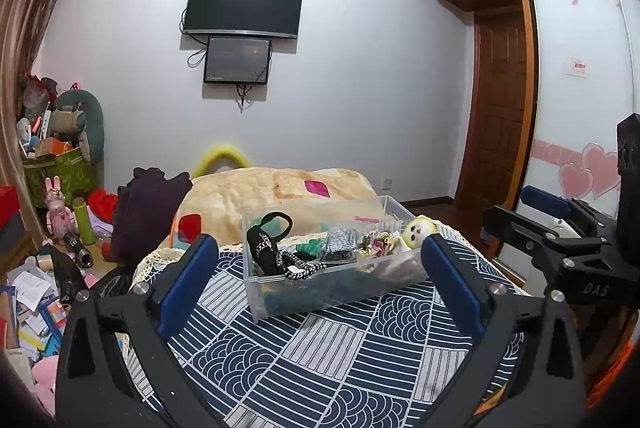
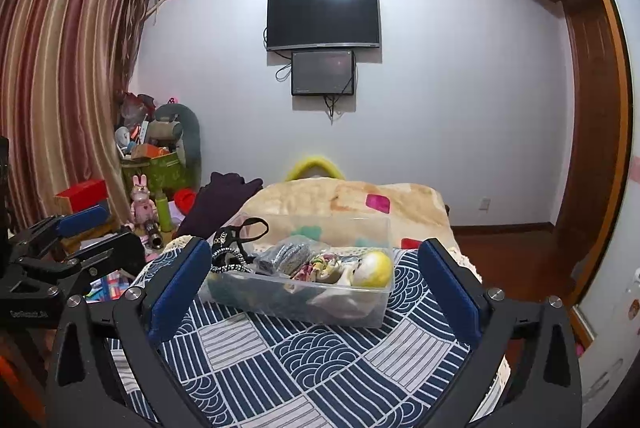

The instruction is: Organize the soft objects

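Clear bin (image 1: 332,292) of soft items, doll (image 1: 416,228) at its right end, frame centre on patterned cloth (image 1: 320,368); blanket (image 1: 272,191) behind; left gripper (image 1: 320,280) and right gripper (image 2: 316,288) both spread wide, empty, level before it

One clear bin (image 1: 256,292), one doll (image 1: 416,228), two wall screens (image 1: 244,5), two claws (image 1: 316,284).

Navy-and-white patchwork cloth (image 1: 320,356), clear bin (image 1: 340,292), doll (image 2: 374,268) seemingly yellow-headed
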Demonstrator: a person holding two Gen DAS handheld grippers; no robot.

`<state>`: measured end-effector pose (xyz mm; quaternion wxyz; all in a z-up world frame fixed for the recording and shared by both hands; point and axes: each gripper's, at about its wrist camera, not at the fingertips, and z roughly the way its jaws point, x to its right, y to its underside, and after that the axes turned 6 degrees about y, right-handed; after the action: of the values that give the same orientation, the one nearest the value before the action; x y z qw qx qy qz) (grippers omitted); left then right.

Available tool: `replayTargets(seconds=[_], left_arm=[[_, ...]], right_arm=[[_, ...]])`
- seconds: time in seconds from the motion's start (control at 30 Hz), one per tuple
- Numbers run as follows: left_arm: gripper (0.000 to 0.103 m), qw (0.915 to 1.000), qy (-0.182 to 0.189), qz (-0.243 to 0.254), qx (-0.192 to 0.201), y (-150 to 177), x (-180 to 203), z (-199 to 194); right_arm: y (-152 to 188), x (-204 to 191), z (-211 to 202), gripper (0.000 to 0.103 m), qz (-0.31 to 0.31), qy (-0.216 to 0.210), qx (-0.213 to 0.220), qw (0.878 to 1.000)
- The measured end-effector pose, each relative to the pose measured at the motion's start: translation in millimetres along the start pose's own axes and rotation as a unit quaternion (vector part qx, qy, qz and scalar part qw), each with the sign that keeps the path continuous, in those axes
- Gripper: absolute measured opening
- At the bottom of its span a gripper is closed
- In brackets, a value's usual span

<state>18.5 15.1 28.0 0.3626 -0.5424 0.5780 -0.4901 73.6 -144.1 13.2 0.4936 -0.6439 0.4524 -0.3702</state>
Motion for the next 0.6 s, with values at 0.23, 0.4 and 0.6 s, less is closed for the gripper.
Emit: replayTargets(seconds=[0.23,0.4,0.6], left_arm=[[0.103,1.0,0.001,0.006,0.004,1,4,-1],[0.103,0.9999,0.006,0.006,0.008,2,6,-2],[0.103,0.9998,0.009,0.016,0.006,0,11,-1]], right_arm=[[3,1,-2,0.103,0.002,0.0,0.0,1.0],[3,3,-2,0.103,0.002,0.001,0.0,1.0],[3,4,-6,0.103,-0.001,0.007,0.003,1.0]])
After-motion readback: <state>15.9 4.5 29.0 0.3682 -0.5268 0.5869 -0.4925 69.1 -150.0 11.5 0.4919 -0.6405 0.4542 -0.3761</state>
